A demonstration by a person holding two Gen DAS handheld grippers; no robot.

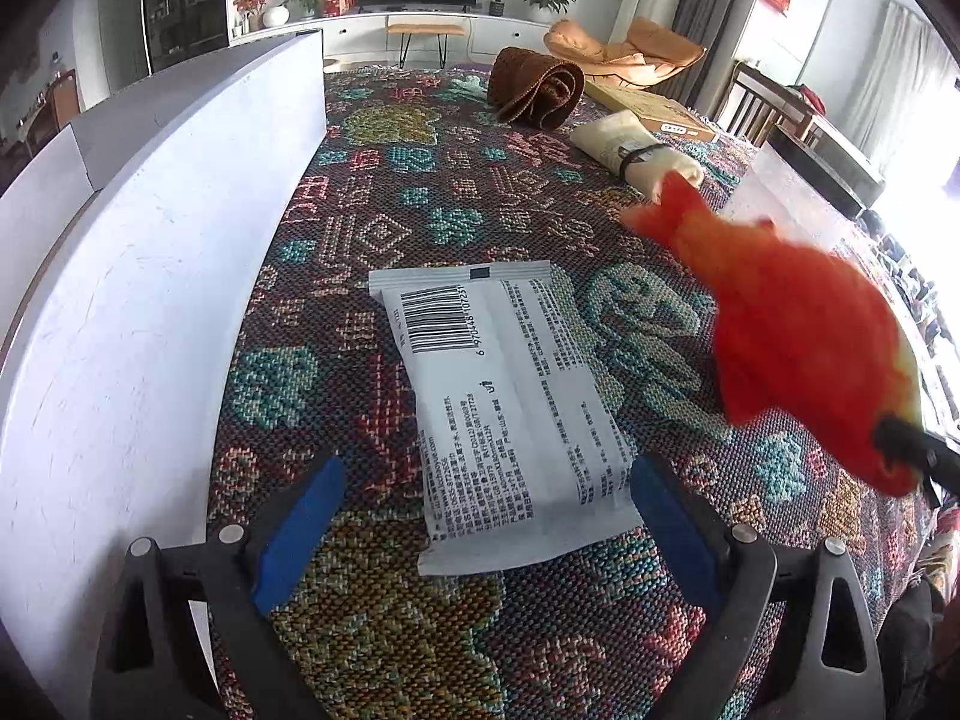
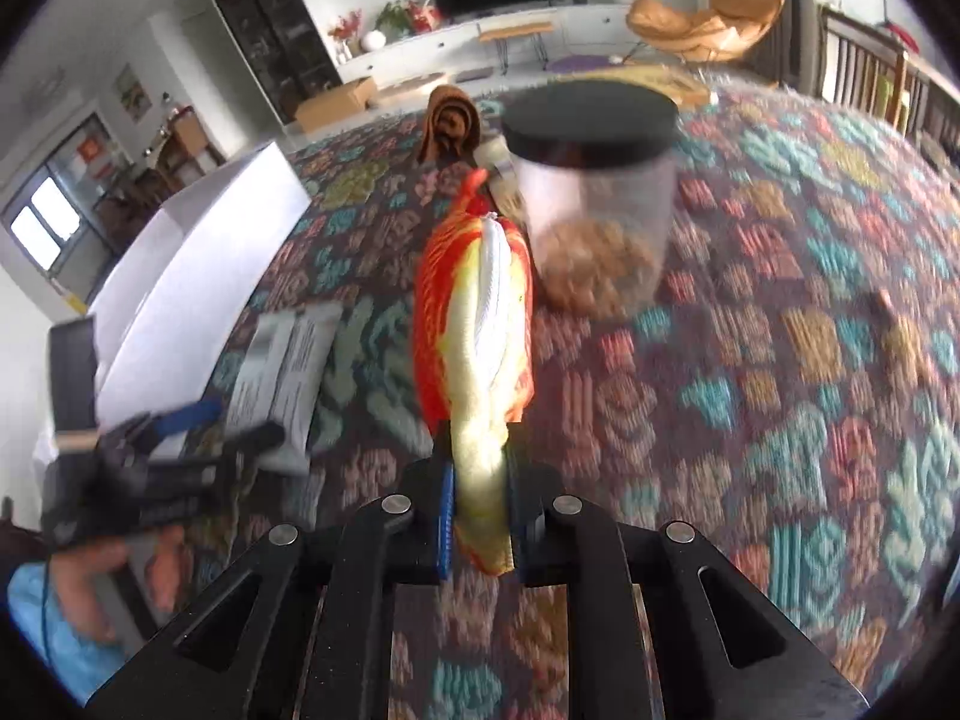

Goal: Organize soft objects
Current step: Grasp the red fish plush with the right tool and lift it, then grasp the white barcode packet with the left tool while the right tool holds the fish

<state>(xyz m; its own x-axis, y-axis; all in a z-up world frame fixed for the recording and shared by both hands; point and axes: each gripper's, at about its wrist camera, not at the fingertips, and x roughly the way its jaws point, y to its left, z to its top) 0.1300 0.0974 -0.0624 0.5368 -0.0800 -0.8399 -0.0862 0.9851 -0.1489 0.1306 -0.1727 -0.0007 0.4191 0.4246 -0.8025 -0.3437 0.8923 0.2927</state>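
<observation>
My right gripper (image 2: 478,516) is shut on an orange plush fish (image 2: 474,312) and holds it in the air over the patterned cloth; the fish also shows at the right of the left wrist view (image 1: 792,342). My left gripper (image 1: 486,528) is open, its blue pads either side of the near end of a white wipes packet (image 1: 504,408) lying flat on the cloth. The packet shows at the left of the right wrist view (image 2: 288,366), beside the left gripper (image 2: 180,438). A white box (image 1: 150,228) stands at the left.
A rolled brown cloth (image 1: 534,87) and a cream rolled bundle (image 1: 636,153) lie at the far end with a flat cardboard box (image 1: 654,111). A clear jar with a black lid (image 2: 594,204) stands just beyond the fish. Chairs and a TV cabinet stand beyond the table.
</observation>
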